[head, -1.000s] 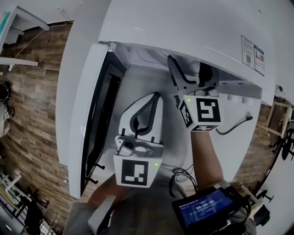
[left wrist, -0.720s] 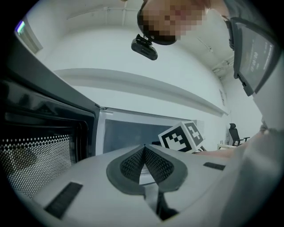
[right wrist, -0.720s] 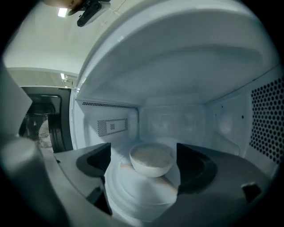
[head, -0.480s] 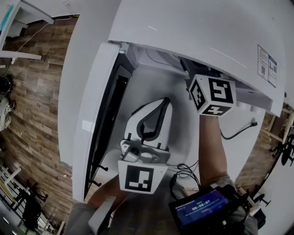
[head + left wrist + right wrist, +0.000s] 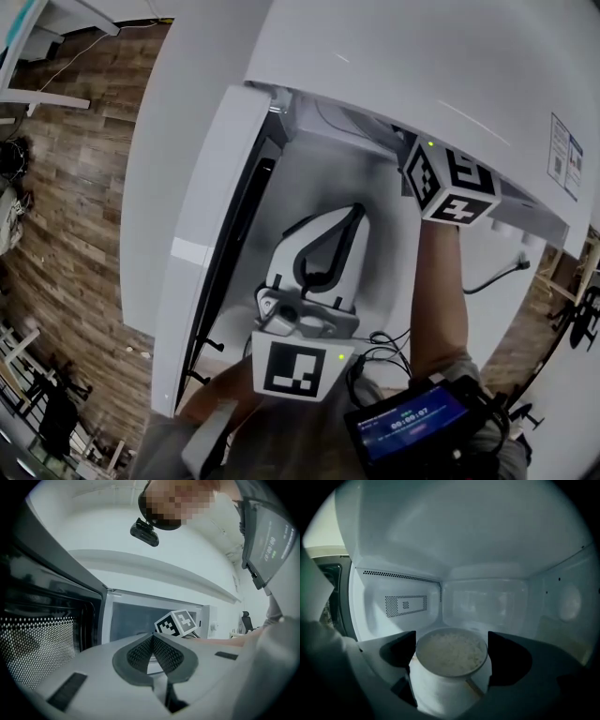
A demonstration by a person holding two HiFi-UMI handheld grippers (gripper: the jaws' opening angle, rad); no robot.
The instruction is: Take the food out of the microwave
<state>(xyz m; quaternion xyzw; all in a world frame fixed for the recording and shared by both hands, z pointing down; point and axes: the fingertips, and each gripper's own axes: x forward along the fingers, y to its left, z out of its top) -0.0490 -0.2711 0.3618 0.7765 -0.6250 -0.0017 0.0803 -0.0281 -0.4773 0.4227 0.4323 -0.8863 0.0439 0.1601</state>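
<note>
The white microwave (image 5: 394,66) stands with its door (image 5: 211,234) swung open to the left. Inside its cavity sits a white cup filled with rice (image 5: 451,653). My right gripper (image 5: 451,637) reaches into the cavity; its jaws have just been opening and now stand wide, one dark pad on each side of the cup's rim. In the head view only its marker cube (image 5: 450,183) shows, under the microwave's top edge. My left gripper (image 5: 353,214) is shut on nothing and hovers in front of the opening, below the right one.
The cavity's left wall has a perforated vent (image 5: 405,604), and its walls close in on both sides of the cup. A screen device (image 5: 408,427) and black cables (image 5: 380,352) hang by the person's chest. Wooden flooring (image 5: 56,234) lies to the left.
My right gripper has gone further into the microwave; its jaws, visible before, are now hidden under the top edge in the head view. The left gripper has kept its place.
</note>
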